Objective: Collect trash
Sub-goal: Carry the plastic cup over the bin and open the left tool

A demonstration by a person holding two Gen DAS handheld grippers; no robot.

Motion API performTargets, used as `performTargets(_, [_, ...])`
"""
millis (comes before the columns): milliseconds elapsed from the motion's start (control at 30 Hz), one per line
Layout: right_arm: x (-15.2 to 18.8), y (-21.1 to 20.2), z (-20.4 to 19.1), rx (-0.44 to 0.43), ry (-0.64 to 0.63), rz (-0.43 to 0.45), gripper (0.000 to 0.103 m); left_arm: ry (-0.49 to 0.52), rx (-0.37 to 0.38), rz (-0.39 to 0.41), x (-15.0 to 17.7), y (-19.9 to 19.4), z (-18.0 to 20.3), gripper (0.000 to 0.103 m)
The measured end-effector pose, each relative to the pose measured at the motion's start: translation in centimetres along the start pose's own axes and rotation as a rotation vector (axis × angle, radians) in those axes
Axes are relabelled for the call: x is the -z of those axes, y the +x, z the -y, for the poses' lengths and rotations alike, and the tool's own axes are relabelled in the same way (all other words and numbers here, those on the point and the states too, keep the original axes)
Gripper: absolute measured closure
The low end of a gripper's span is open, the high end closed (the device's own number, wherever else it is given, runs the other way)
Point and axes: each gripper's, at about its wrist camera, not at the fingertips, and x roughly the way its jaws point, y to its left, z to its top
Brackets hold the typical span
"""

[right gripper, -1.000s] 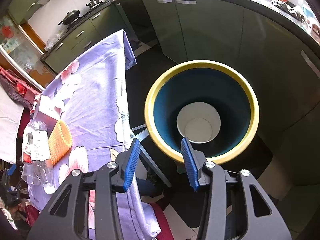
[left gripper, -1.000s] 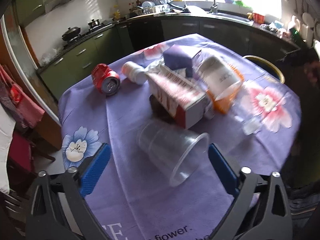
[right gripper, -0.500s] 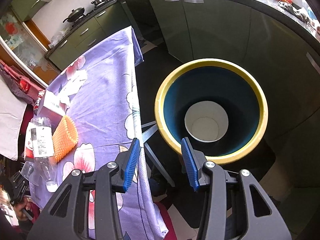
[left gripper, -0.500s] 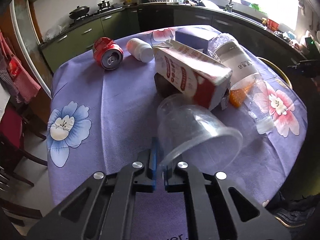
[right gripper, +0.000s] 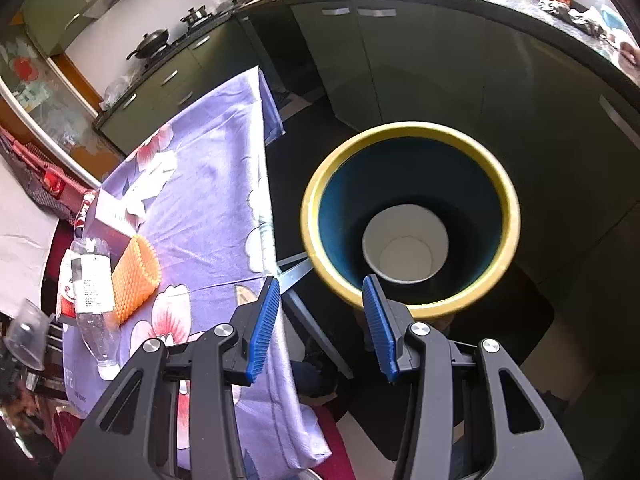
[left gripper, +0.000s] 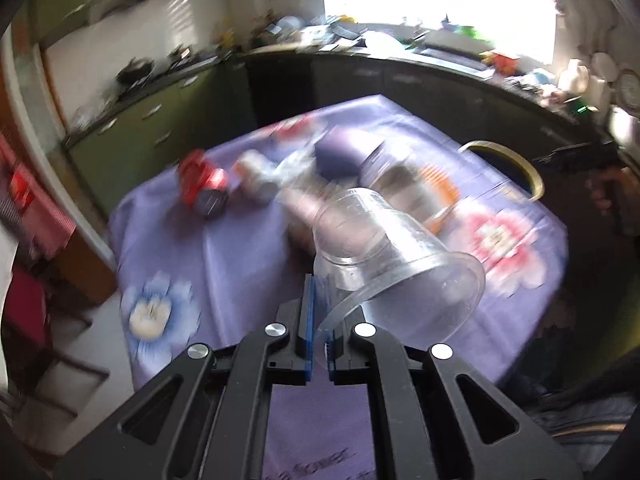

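Left gripper point(left gripper: 319, 322) pinches the clear plastic cup point(left gripper: 384, 256) by its rim at six o'clock; light, thin, easily crushed. Right gripper point(right gripper: 320, 320) gapes empty.

Can point(left gripper: 202, 190) and bottle point(right gripper: 94, 292) lying on the desk point(right gripper: 208, 184), bin point(right gripper: 410, 216) beside its edge, cup point(right gripper: 404, 246) inside the bin

the table is covered by a purple cloth point(right gripper: 208, 184) printed with pink, red and blue flowers. a red can point(left gripper: 202, 188) and an orange mesh sleeve point(right gripper: 134, 280) are seen. the bin point(right gripper: 412, 308) is rimmed yellow, lined dark blue; a white cup point(right gripper: 404, 250) lies inside.
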Motion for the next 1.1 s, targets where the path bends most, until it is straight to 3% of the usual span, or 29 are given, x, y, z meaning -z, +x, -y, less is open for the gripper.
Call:
performTargets(167, [0.4, -1.6, 2.2, 0.009, 0.034, 0.055, 0.059, 0.102, 0.156, 0.046, -6.2, 1.5, 5.1, 0.098])
performTargets(333, [1.6, -2.9, 5.7, 0.035, 0.091, 0.085, 0.059, 0.175, 0.364, 0.017, -12.8, 7.5, 13.9, 0.098])
performTargets(467, [2.6, -3.3, 8.7, 0.048, 0.151, 0.091, 0.059, 0.226, 0.434, -0.028, -16.4, 12.7, 21.0, 0.098])
performTargets(667, [4.0, -3.1, 11.5, 0.061, 0.215, 0.085, 0.055, 0.212, 0.430, -0.097, -19.3, 20.8, 28.1, 0.095])
performTargets(767, [4.6, -3.1, 12.1, 0.066, 0.229, 0.084, 0.055, 0.176, 0.402, -0.121, -19.7, 23.1, 29.2, 0.069])
performTargets(833, [4.8, -3.3, 12.2, 0.070, 0.232, 0.087, 0.055, 0.150, 0.406, -0.121, -19.6, 23.4, 28.9, 0.069])
performTargets(967, [5.0, -3.6, 11.6, 0.072, 0.222, 0.096, 0.055, 0.136, 0.418, -0.061, -19.0, 19.8, 26.6, 0.068])
performTargets(1100, [5.0, -3.6, 9.6, 0.060, 0.183, 0.095, 0.054, 0.101, 0.426, 0.018, -18.1, 14.6, 22.5, 0.055])
